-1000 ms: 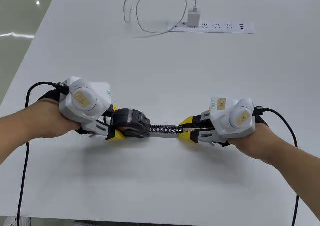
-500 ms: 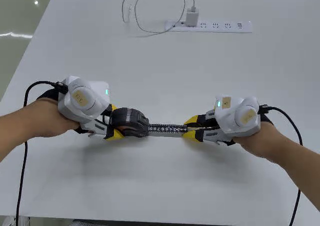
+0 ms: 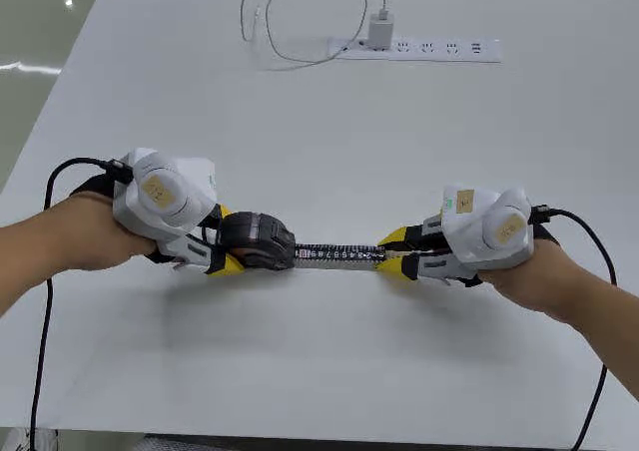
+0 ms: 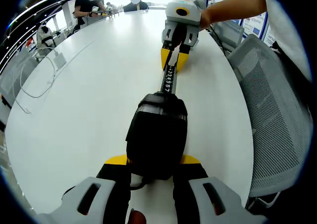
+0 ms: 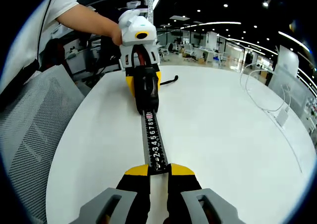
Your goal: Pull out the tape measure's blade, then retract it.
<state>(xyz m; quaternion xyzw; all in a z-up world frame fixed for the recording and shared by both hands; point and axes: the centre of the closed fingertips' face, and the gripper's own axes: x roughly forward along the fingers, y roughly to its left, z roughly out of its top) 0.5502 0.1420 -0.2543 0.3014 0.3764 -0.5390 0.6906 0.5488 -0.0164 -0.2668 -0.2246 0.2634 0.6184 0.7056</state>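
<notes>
White table surface (image 3: 329, 371) fills the head view, with grey floor along its left edge. At the far edge lie a white power strip (image 3: 414, 49), a plugged-in charger (image 3: 381, 34) and a looped white cable (image 3: 290, 22). The left gripper (image 3: 228, 239) is closed on the black tape measure (image 3: 257, 241), one yellow tip on each side of the housing. The tape measure is near the front centre-left of the table. Its blade (image 3: 339, 255) extends to the right, and its printed numerals are visible. The right gripper (image 3: 392, 254) is clamped on the blade's free end. A hand holds each gripper, and a black cord trails from each.

Left gripper view: the left gripper (image 4: 154, 159) has its jaws pressed against both flanks of the tape measure (image 4: 157, 135). The blade (image 4: 169, 80) runs straight ahead to the right gripper (image 4: 174, 59), whose yellow tips pinch it. A grey mesh chair (image 4: 270, 110) stands beside the table (image 4: 89, 110). The white cable (image 4: 34, 80) lies to the left. People sit at the far end.

Right gripper view: the right gripper (image 5: 158, 170) has its jaws shut on the blade (image 5: 153, 142). The blade runs forward along the table (image 5: 213, 135) into the tape measure (image 5: 147, 92), held by the left gripper (image 5: 143, 83). The white cable (image 5: 267, 95) lies to the right. A mesh chair (image 5: 29, 135) stands to the left.
</notes>
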